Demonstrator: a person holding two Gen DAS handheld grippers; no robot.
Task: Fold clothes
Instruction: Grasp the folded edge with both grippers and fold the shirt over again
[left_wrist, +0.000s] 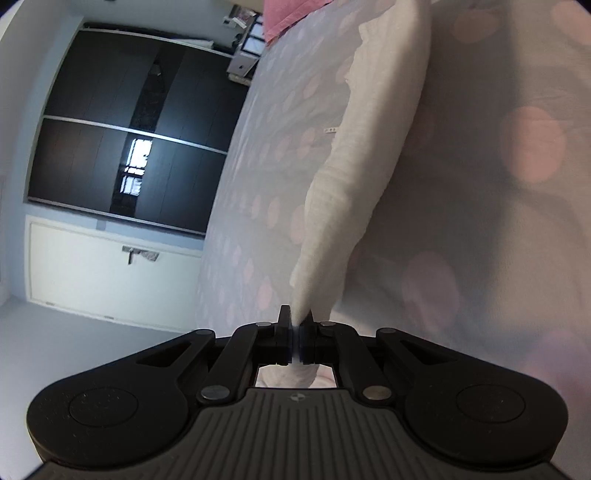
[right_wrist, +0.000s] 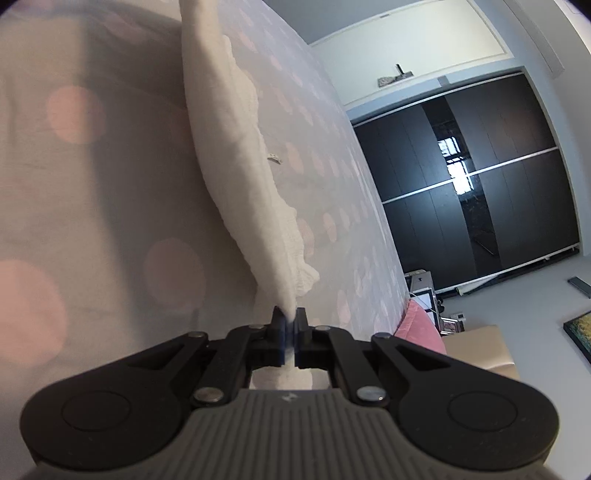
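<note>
While each set of black fingers is pinched tight on cloth, the cream-white crinkled fabric garment (left_wrist: 343, 177) hangs stretched between the left gripper (left_wrist: 296, 332) and the right gripper (right_wrist: 290, 332), its upper edge pulled into a taut ridge above the bed. Holding it by two far-apart points this way probably lets it fall straight and shake out its creases, so that it can be laid flat or doubled over cleanly; that reads as an early step of the fold, not its finish. Part of the garment seems to drape back down toward the pale lilac bedsheet with pink polka dots (left_wrist: 266, 192), though whether its lower edge rests there cannot be told. A rose-pink folded cloth (right_wrist: 421, 328) lies at the bed's far edge, well apart from the garment. Beyond the bed stands a dark wardrobe with silver-railed sliding doors (right_wrist: 480, 177), a bright window mirrored in its glossy middle panel, against white walls.
</note>
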